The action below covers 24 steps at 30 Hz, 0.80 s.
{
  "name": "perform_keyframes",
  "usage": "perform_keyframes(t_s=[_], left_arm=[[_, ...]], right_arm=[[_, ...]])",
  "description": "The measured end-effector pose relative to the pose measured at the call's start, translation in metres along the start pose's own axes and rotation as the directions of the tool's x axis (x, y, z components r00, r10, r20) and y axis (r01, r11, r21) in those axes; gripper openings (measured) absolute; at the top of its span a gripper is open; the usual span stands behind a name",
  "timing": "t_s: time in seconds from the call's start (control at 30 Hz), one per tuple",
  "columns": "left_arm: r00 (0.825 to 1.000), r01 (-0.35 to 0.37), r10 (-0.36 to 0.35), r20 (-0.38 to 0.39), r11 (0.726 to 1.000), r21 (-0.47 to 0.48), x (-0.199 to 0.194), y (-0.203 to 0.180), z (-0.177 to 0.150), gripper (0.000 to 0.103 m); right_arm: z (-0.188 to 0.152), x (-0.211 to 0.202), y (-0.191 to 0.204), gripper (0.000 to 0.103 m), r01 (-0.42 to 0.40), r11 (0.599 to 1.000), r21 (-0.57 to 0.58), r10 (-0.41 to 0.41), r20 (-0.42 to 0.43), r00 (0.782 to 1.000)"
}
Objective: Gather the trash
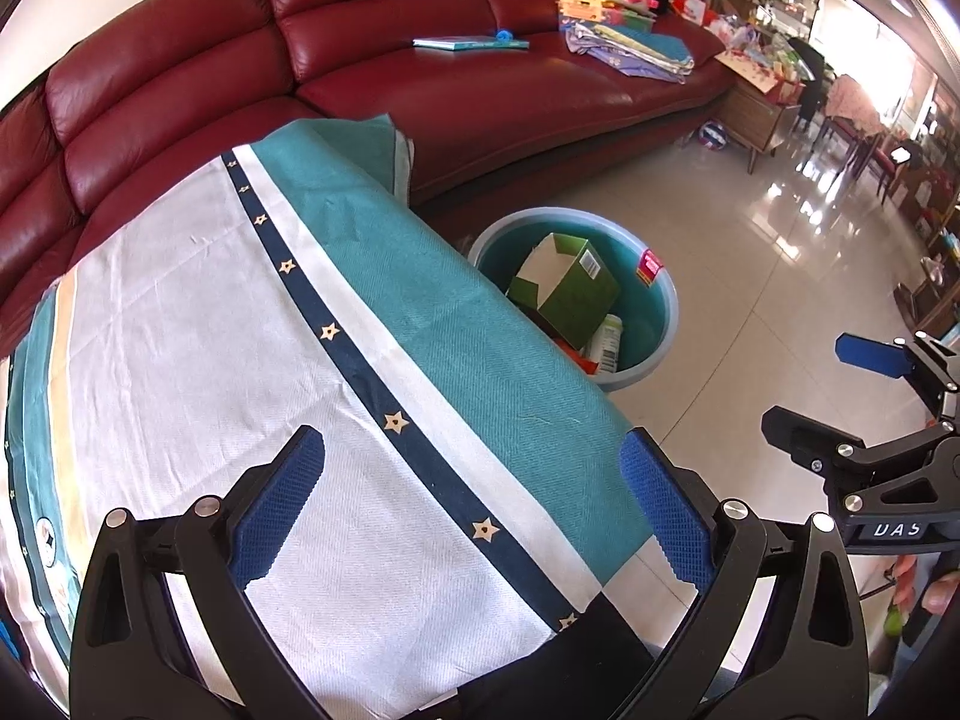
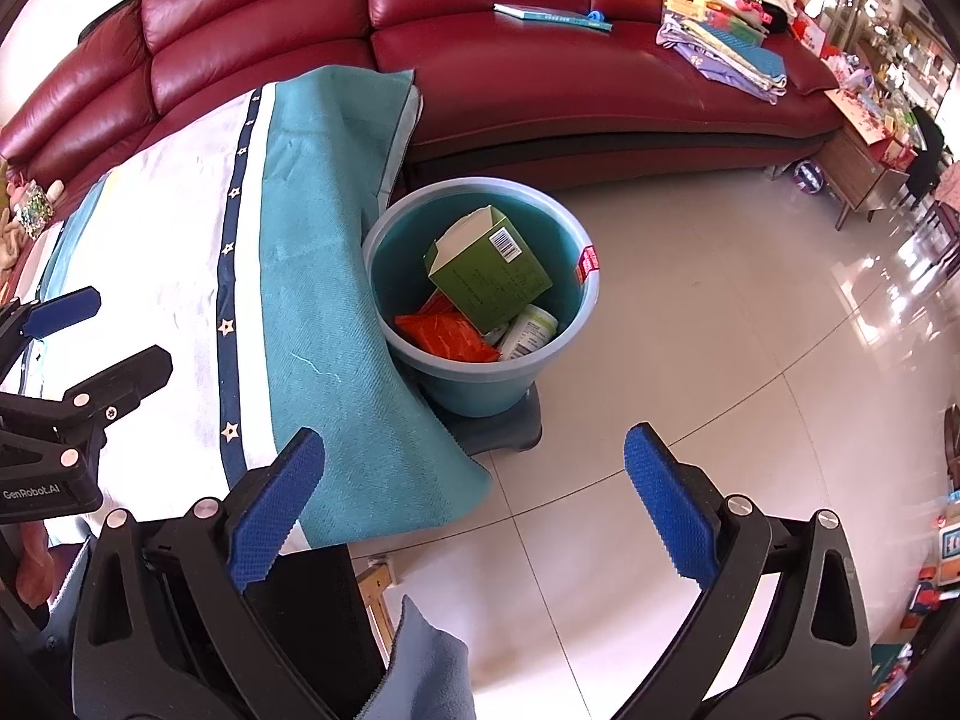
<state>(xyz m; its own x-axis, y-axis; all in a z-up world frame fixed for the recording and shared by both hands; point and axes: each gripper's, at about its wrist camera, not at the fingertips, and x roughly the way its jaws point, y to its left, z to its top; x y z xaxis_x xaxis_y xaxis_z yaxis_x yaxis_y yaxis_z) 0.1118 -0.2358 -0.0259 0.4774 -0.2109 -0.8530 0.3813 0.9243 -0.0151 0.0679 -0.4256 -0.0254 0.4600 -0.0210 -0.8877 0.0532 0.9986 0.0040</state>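
Note:
A teal bin (image 2: 558, 324) stands on the floor beside the cloth-covered table (image 2: 180, 276). It holds a green box (image 2: 489, 279), an orange packet (image 2: 447, 336) and a white bottle (image 2: 528, 330). The bin also shows in the left wrist view (image 1: 660, 306) with the green box (image 1: 570, 294). My left gripper (image 1: 474, 510) is open and empty above the table cloth (image 1: 240, 360). My right gripper (image 2: 474, 510) is open and empty above the floor, in front of the bin. Each gripper shows in the other's view, the right (image 1: 834, 396) and the left (image 2: 90, 330).
A red leather sofa (image 2: 540, 78) curves behind the table and bin, with a book (image 2: 552, 17) and a pile of papers and cloths (image 2: 726, 36) on it. A wooden side table (image 2: 864, 162) and a ball (image 2: 807, 177) stand at the far right. Tiled floor (image 2: 720, 360) lies right of the bin.

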Motion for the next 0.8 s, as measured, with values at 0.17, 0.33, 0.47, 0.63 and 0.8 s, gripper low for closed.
perform_keyframes(t_s=[0.17,0.33,0.47,0.63,0.8], left_arm=[[1.0,0.001,-0.001,-0.013,1.0,-0.007,0.005,0.002,-0.001,0.099],[1.0,-0.004,0.004,0.005,1.0,-0.01,0.004,0.002,-0.001,0.099],[0.999,0.027,-0.027,0.019,1.0,-0.008,0.004,0.0,-0.002,0.099],[1.0,0.017,-0.017,0.009,1.0,-0.007,0.007,0.0,-0.003,0.099],[1.0,0.012,-0.012,-0.008,1.0,-0.007,0.011,0.0,-0.003,0.099]], right_arm=[[0.001,0.007,0.0,0.096,-0.003,1.0,0.007,0.003,-0.011,1.0],[0.001,0.012,0.0,0.096,-0.008,1.0,0.008,0.008,-0.02,1.0],[0.001,0.015,0.0,0.096,-0.009,1.0,0.011,0.009,-0.025,1.0],[0.002,0.018,-0.001,0.096,-0.008,1.0,0.013,0.009,-0.03,1.0],[0.003,0.021,-0.002,0.096,-0.003,1.0,0.013,0.004,-0.036,0.999]])
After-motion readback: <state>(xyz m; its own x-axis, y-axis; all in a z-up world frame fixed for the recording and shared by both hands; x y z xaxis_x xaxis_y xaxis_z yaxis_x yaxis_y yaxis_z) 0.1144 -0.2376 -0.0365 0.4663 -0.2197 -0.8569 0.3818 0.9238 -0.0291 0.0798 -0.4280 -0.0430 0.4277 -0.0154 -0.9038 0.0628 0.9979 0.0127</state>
